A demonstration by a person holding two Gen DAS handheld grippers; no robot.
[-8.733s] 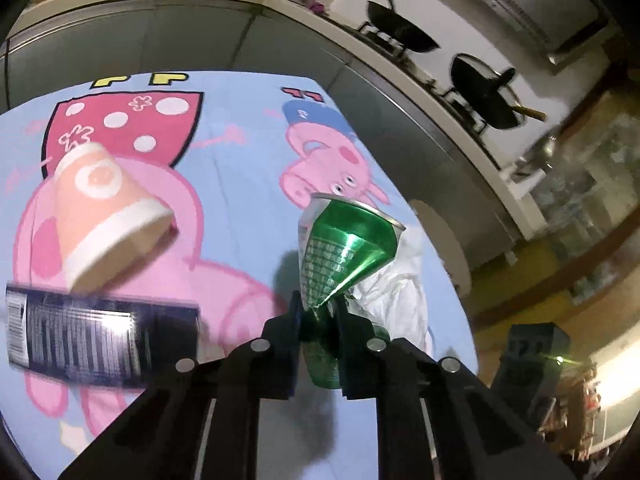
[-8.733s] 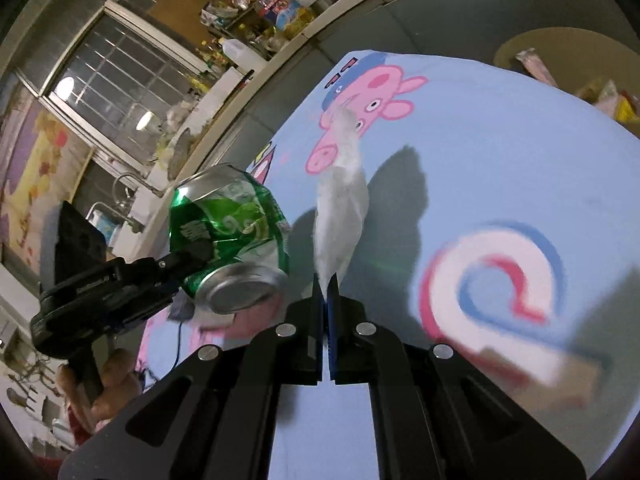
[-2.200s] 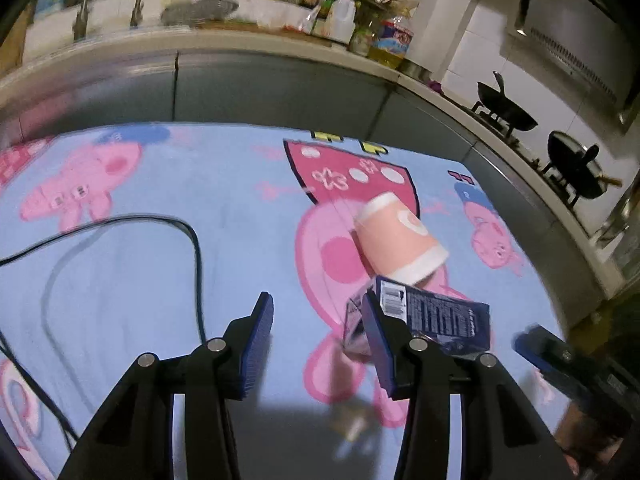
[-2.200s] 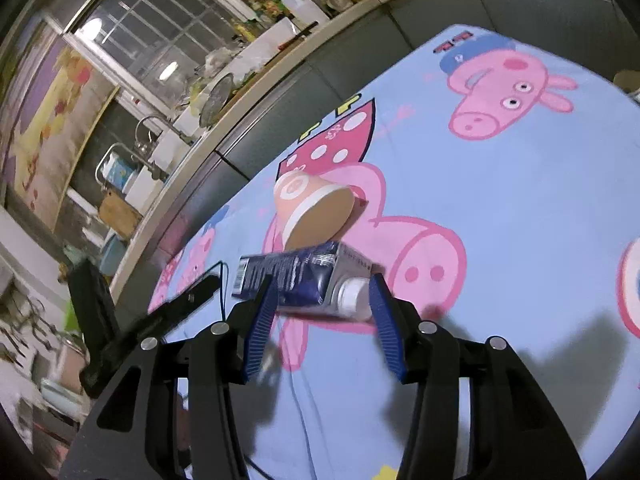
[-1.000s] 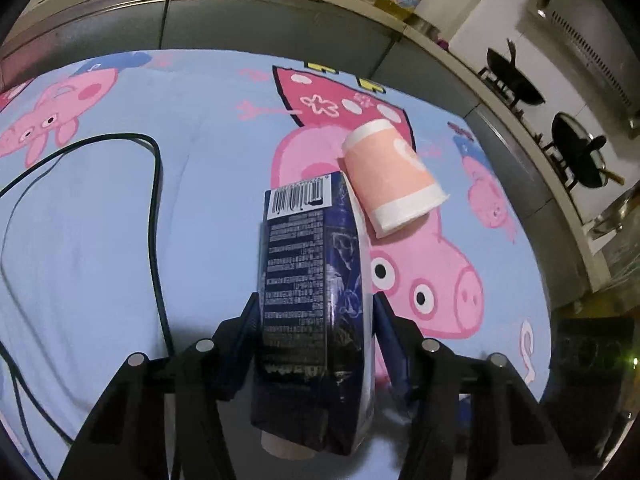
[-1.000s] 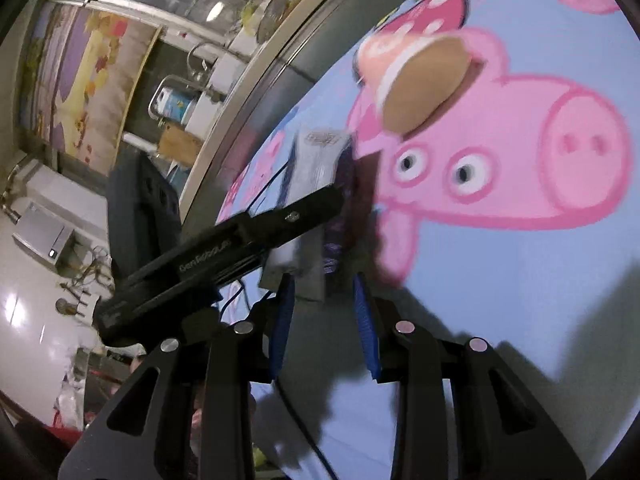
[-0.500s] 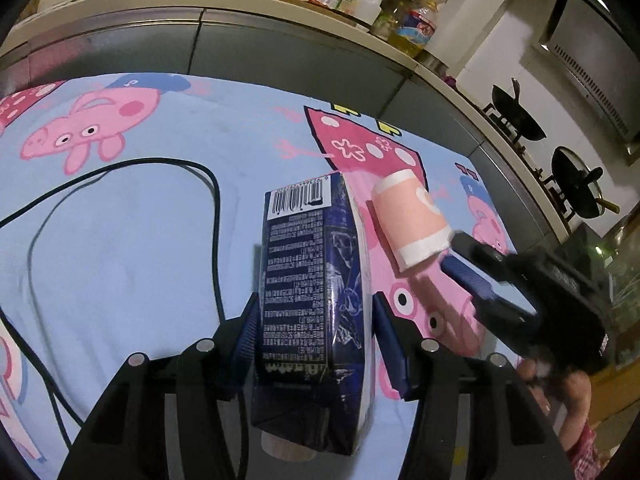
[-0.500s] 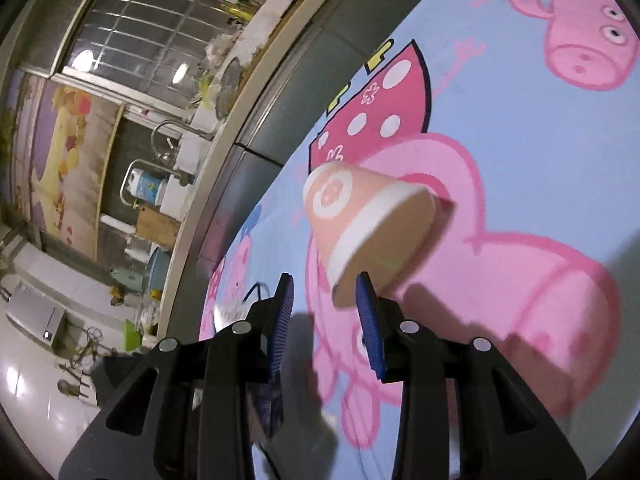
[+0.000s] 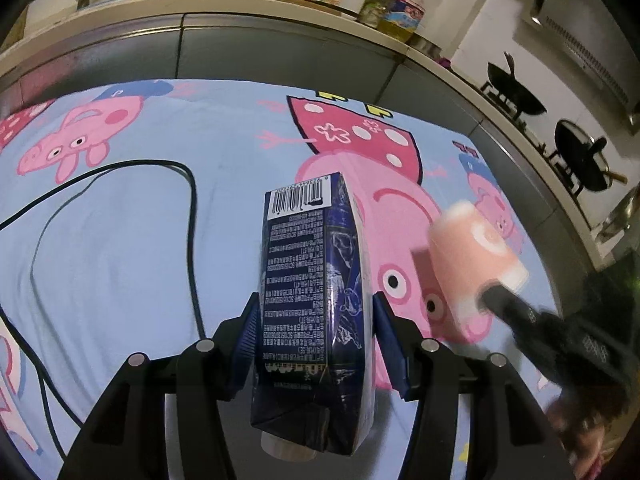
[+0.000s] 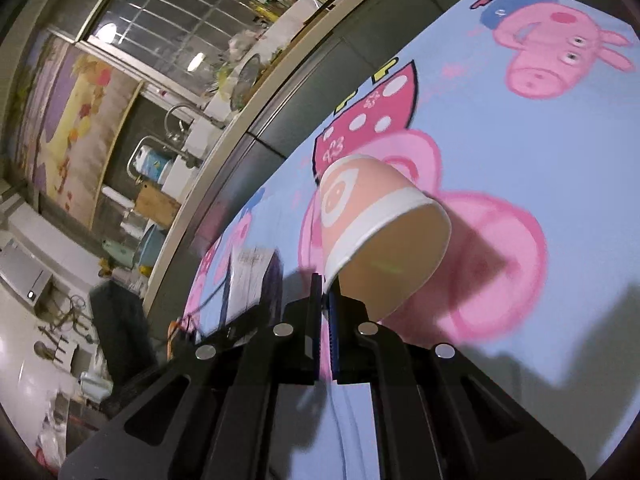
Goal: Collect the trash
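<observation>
My left gripper [image 9: 316, 320] is shut on a dark blue drink carton [image 9: 312, 300] with a barcode at its far end, held above the blue cartoon-pig tablecloth [image 9: 120, 240]. My right gripper [image 10: 326, 292] is shut on the white rim of a pink paper cup [image 10: 372, 224], lifted off the cloth with its mouth toward the camera. The left wrist view shows the cup [image 9: 472, 256], blurred, held by the right gripper [image 9: 496, 294] to the right of the carton. The carton also shows blurred at the left in the right wrist view [image 10: 252, 280].
A black cable [image 9: 192, 240] loops over the cloth left of the carton. A grey cabinet front and a cluttered counter [image 9: 280, 4] run along the far edge. A stove with black woks [image 9: 580, 156] stands at the right.
My right gripper has closed on the cup's rim and lifted it off the cloth, to the right. The carton stays held in my left gripper.
</observation>
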